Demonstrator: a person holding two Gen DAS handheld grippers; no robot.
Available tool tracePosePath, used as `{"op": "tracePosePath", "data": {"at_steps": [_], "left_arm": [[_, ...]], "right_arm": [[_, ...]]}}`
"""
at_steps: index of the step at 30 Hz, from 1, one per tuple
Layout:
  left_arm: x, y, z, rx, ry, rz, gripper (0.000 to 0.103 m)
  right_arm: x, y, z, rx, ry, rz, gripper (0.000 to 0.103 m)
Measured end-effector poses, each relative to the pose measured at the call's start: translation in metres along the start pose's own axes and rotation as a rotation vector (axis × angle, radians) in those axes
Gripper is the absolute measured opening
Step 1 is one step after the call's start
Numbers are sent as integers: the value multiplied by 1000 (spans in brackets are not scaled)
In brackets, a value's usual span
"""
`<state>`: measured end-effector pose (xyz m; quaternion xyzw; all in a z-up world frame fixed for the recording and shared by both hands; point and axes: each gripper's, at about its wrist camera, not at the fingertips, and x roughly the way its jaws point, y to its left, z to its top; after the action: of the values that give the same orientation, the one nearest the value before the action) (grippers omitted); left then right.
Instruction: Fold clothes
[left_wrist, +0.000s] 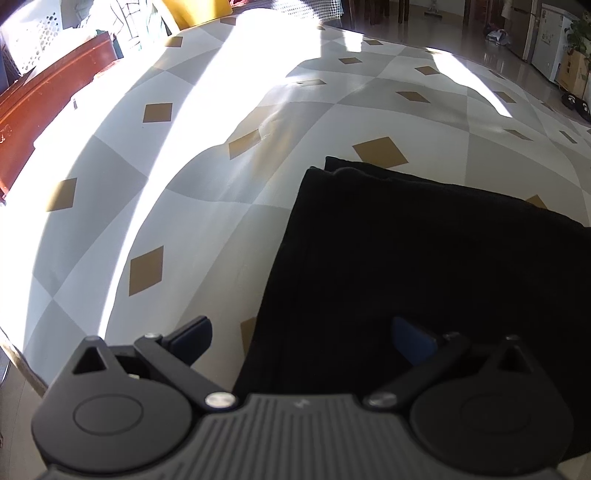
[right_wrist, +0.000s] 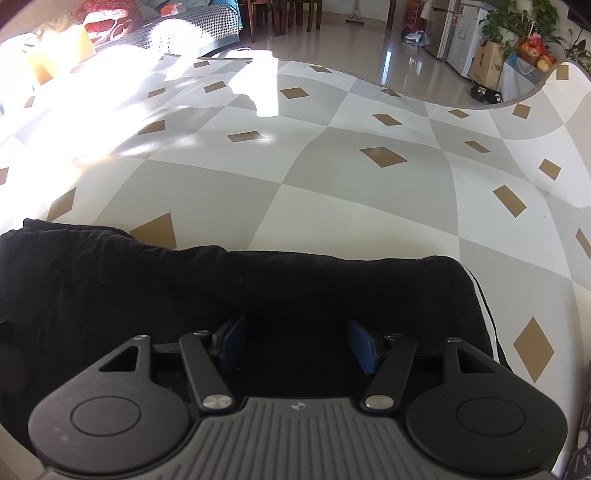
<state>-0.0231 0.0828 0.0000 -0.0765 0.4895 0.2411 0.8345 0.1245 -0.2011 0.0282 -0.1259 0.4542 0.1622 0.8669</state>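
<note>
A large cloth with grey and white checks and small brown diamonds covered the whole work surface, and it lay beyond and on both sides of the jaws in both wrist views, with bright sunlight over its far left part. On this cloth lay the black garment, folded into a thick flat pile. In the right wrist view the garment spread directly under the jaws and to their left, and its rounded far edge lay just ahead of the fingertips; a thin white stripe showed along its right edge, to the right of the jaws. The right gripper pointed steeply down over the garment with its jaws spread apart, and its blue pads had only dark fabric below them; whether the pads touched the fabric could not be told. In the left wrist view the same garment lay ahead and to the right of the jaws, and its left edge ran down between the two fingers. The left gripper also had its jaws spread wide, with one pad over the checked cloth and the other pad over the black fabric, and nothing was pinched between them.
</note>
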Motion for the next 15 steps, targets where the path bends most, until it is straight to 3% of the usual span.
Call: {"op": "tracePosePath", "data": {"at_steps": [9,15], "left_arm": [[-19,-11,-7,78,13,-4,103],[-39,-14,-8,99,-6,-24,103]], "right_arm": [[-36,16,-8,-88,-70,52,59],[-51,34,-15,-137,-39,143,59]]}}
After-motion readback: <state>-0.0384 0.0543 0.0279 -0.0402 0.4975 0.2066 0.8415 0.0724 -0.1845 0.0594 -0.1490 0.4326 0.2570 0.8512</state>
